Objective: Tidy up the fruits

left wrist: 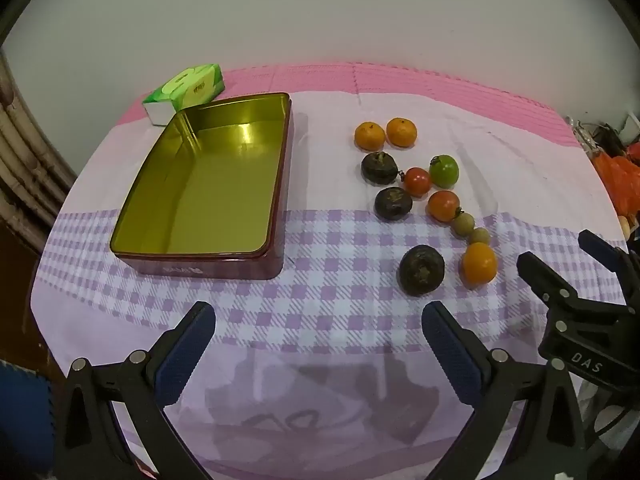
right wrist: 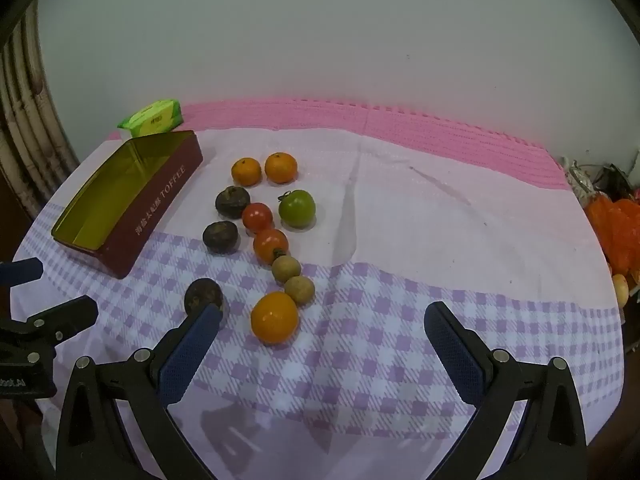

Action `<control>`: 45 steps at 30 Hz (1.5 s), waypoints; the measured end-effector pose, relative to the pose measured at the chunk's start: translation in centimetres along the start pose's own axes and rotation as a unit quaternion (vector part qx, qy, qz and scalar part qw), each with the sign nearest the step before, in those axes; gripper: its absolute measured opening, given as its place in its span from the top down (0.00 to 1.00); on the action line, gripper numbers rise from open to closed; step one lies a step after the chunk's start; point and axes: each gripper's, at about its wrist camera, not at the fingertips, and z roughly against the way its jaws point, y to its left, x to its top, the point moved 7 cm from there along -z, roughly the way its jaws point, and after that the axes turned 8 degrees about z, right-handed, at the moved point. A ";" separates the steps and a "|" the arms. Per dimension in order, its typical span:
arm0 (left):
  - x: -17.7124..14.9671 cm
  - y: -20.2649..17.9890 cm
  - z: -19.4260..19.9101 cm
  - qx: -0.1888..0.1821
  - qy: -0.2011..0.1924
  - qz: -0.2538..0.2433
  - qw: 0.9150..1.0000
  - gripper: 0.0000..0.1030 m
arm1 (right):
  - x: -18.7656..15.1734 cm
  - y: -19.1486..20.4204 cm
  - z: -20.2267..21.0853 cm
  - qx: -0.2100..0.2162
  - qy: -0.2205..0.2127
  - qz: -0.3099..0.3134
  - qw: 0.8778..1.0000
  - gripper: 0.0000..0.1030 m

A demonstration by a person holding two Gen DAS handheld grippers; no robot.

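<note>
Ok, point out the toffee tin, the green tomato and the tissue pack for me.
toffee tin [right wrist: 160, 200], right wrist view, on its maroon side wall.
green tomato [right wrist: 297, 209], right wrist view, on its rounded front.
tissue pack [left wrist: 188, 86], left wrist view, on its green top face.

orange clutter [right wrist: 618, 228] cut off, dark fruit [right wrist: 202, 294] partly hidden

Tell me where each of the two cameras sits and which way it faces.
Left wrist: on the left gripper, angled down at the gold-lined maroon tin; its open blue-padded fingers show, with the right gripper at the right edge.
Right wrist: on the right gripper, angled down at the fruit; its open fingers show, with the left gripper at the left edge.
Shared: tin, green tissue pack, nearest orange fruit.
</note>
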 end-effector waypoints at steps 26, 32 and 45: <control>-0.5 0.7 -0.9 0.004 0.007 0.004 1.000 0.01 | -0.3 0.3 -0.4 0.006 0.007 -0.003 1.000 0.01; -0.6 0.7 -0.9 0.005 0.009 0.003 1.000 0.01 | -0.5 0.4 -0.4 0.008 0.009 -0.004 1.000 0.01; -0.7 0.8 -0.9 0.004 0.011 0.003 1.000 0.01 | -0.7 0.4 -0.5 0.009 0.010 -0.005 1.000 0.01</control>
